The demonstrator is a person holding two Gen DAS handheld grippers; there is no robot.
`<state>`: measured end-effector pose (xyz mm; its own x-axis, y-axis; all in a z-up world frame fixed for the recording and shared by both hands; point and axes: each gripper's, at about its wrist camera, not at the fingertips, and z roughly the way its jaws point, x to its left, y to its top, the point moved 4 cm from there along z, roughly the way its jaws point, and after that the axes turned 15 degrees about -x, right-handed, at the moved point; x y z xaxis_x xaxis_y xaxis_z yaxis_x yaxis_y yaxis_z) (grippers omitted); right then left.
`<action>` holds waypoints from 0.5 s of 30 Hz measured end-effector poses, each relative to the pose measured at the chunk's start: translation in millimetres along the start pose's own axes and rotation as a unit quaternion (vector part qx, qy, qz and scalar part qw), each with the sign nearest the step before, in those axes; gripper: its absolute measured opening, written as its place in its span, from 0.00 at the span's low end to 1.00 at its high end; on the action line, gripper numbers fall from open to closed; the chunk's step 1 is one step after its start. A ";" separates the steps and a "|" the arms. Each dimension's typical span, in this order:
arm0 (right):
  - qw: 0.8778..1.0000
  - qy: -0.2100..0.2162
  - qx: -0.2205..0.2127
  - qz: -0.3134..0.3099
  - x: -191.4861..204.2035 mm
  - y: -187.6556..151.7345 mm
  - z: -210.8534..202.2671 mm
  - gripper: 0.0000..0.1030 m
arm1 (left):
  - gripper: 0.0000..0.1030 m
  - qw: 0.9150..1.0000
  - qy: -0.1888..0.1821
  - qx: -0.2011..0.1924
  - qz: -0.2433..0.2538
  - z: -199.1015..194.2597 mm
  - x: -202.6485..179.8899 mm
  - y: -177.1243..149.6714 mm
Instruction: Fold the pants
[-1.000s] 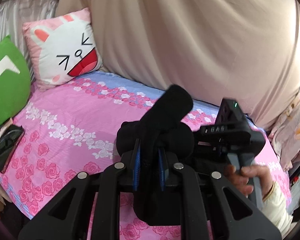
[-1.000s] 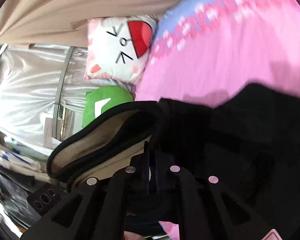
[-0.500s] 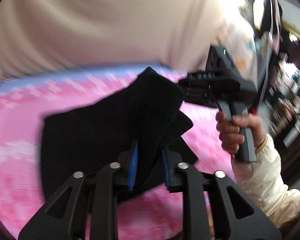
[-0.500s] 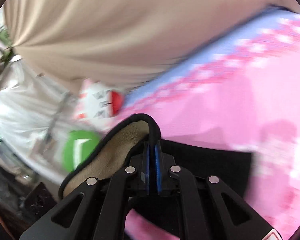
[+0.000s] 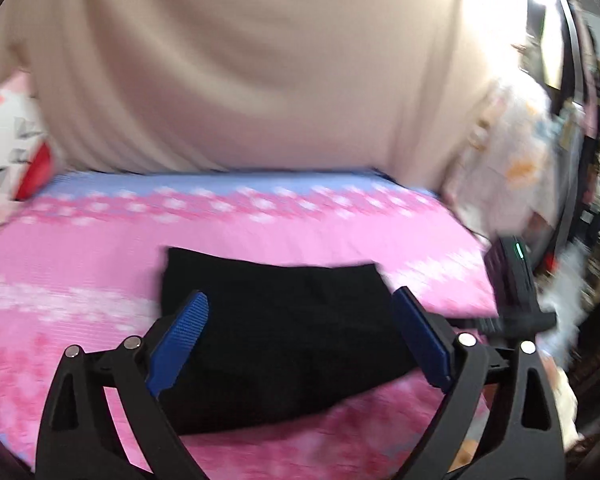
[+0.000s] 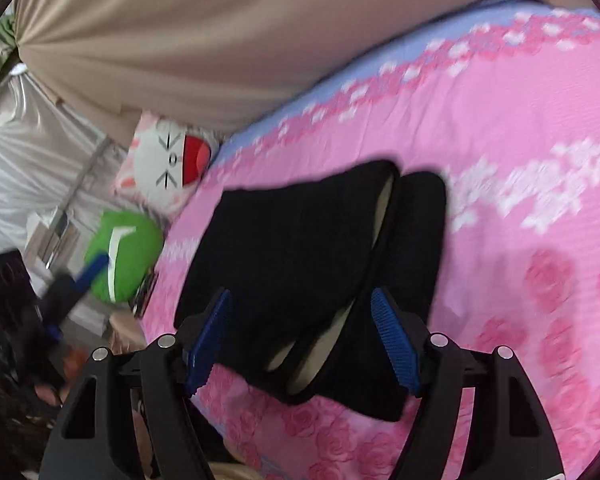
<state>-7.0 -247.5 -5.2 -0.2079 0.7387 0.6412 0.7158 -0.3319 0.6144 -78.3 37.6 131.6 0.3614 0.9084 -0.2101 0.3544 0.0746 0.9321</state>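
Note:
The black pants (image 5: 284, 332) lie folded in a flat bundle on the pink flowered bedsheet (image 5: 80, 264). In the right wrist view the pants (image 6: 300, 248) show a beige lining at the open edges of the layers. My left gripper (image 5: 300, 336) is open and empty, its blue pads (image 5: 180, 340) spread just above the near edge of the pants. My right gripper (image 6: 300, 336) is open and empty, above the near end of the bundle. The right gripper's body shows at the right of the left wrist view (image 5: 516, 300).
A beige curtain (image 5: 240, 80) hangs behind the bed. A white bunny pillow (image 6: 168, 160) and a green cushion (image 6: 124, 252) sit at the head end. The bed's near edge (image 6: 204, 408) runs just below the pants. Clutter stands beyond the bed's right side (image 5: 520, 160).
Both grippers held the pants in the air, laid them down on the bed and opened. The pants now lie flat, free of both grippers.

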 end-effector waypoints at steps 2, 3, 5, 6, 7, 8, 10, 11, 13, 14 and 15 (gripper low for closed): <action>1.000 -0.013 0.007 0.002 -2.1 -11.7 10.5 0.69 | 0.90 0.999 0.041 0.001 -0.005 -1.4 20.7 -1.0; 1.000 -0.020 0.005 0.004 -2.9 -14.6 12.0 0.69 | 0.90 0.999 0.052 0.005 -0.012 -1.1 30.1 -3.6; 1.000 -0.019 0.000 0.014 -4.9 -15.3 9.5 0.66 | 0.90 0.997 0.067 0.024 -0.031 6.0 45.8 -8.6; 1.000 -0.017 0.000 0.021 -7.3 -16.5 6.7 0.65 | 0.90 0.996 0.073 0.034 -0.039 9.3 51.9 -12.5; 0.999 -0.015 0.000 0.032 -10.7 -17.0 2.9 0.65 | 0.90 0.995 0.078 0.041 -0.043 10.6 56.7 -16.6; 0.999 -0.007 0.000 0.047 -12.9 -17.4 -1.5 0.65 | 0.90 0.995 0.082 0.044 -0.043 10.4 59.7 -19.4; 0.999 -0.001 0.004 0.051 -15.1 -20.7 -3.6 0.66 | 0.90 0.994 0.092 0.051 -0.038 13.6 63.9 -25.3; 0.999 -0.005 0.008 0.050 -14.9 -21.5 0.1 0.66 | 0.90 0.993 0.100 0.055 -0.032 15.4 65.3 -29.6; 0.999 -0.001 0.014 0.046 -9.8 -21.5 9.7 0.62 | 0.90 0.992 0.108 0.061 -0.028 16.8 67.9 -35.7; 0.999 0.001 0.013 0.044 -7.5 -21.3 13.5 0.50 | 0.90 0.991 0.109 0.068 -0.027 19.4 68.1 -39.3; 0.999 -0.007 0.016 0.030 -2.3 -21.2 22.8 0.27 | 0.90 0.991 0.110 0.072 -0.028 21.6 67.4 -40.9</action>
<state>-6.5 -228.8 -30.3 -0.1556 0.7264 0.6694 0.7474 -0.3565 0.5606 -49.9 86.9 73.0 0.1470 0.9732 -0.1769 0.4931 0.0829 0.8660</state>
